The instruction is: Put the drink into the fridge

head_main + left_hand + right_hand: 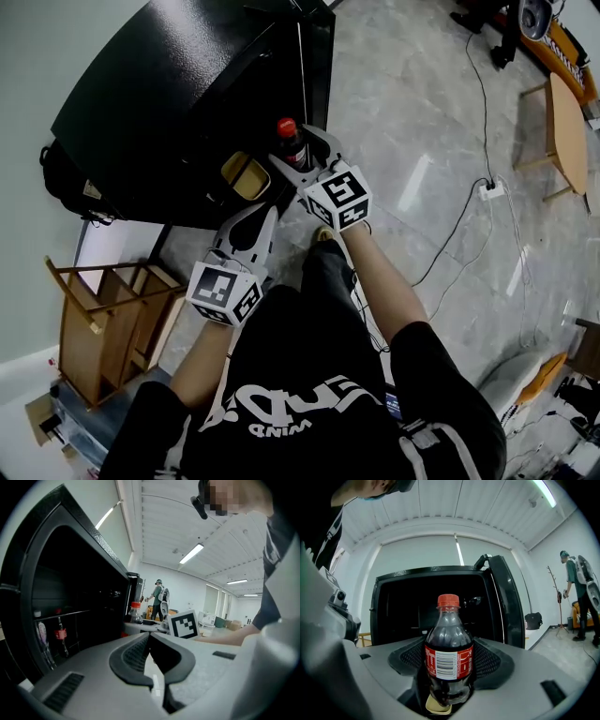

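Two tools, as we count them.

Right tool [450, 670]: pinching one cola bottle [449, 625] with a red cap, upright between its jaws.

Left tool [149, 641]: jaws pressed together, nothing between them.

Ahead of the right tool: one black fridge [401, 606], its single door [508, 606] open. We cannot read the dark interior.

Left of the left tool: one red-labelled bottle [60, 633] behind a rail, with indistinct items beside it.

Below the held bottle: one yellow object [435, 706], mostly hidden.

Black shirt [309, 375] shows "WIND" upside down
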`<state>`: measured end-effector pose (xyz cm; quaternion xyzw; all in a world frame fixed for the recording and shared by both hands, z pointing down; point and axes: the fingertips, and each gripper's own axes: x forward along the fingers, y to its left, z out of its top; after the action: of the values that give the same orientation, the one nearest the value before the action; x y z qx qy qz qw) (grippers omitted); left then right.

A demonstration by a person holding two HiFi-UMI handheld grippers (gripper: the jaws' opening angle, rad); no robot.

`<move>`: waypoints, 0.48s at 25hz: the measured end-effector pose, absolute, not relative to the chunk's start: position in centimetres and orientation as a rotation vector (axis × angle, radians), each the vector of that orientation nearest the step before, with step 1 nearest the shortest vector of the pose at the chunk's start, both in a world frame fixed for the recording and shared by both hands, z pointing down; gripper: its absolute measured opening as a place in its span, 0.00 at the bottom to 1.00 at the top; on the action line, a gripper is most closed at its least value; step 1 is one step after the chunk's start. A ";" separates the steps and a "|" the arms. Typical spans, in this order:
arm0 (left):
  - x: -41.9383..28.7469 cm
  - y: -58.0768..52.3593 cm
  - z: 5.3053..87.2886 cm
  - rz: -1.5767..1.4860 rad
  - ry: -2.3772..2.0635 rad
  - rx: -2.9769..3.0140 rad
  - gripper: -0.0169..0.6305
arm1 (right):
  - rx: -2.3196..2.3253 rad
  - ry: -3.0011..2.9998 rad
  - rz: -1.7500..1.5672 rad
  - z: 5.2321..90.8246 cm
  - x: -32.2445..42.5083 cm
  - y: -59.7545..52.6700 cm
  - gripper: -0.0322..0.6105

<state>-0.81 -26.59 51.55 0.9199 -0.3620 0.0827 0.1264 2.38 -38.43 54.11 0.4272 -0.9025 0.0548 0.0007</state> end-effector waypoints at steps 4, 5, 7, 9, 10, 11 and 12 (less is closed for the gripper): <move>-0.8 -27.7 52.3 0.243 -1.075 2.680 0.04 | 1.303 -2.850 0.169 55.4 1.3 -40.3 0.53; -0.8 -28.0 52.5 0.241 -1.083 2.681 0.04 | 1.289 -2.856 0.164 55.6 1.0 -40.7 0.53; -1.0 -28.5 52.8 0.239 -1.099 2.678 0.04 | 1.256 -2.864 0.150 56.2 0.1 -41.3 0.53; -1.1 -28.9 53.3 0.234 -1.113 2.672 0.04 | 1.227 -2.866 0.146 57.0 -0.7 -42.1 0.53; -1.3 -29.1 53.6 0.230 -1.120 2.667 0.04 | 1.216 -2.868 0.151 57.5 -1.1 -42.5 0.53; -1.4 -29.2 53.9 0.227 -1.127 2.663 0.04 | 1.205 -2.870 0.156 58.0 -1.6 -42.9 0.53; -1.6 -29.4 54.1 0.223 -1.135 2.659 0.04 | 1.192 -2.871 0.158 58.5 -2.0 -43.3 0.53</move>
<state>-1.55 -29.38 54.13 0.9103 -0.3885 0.0764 0.1208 -1.98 -43.26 58.52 0.3830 -0.9222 0.0508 0.0144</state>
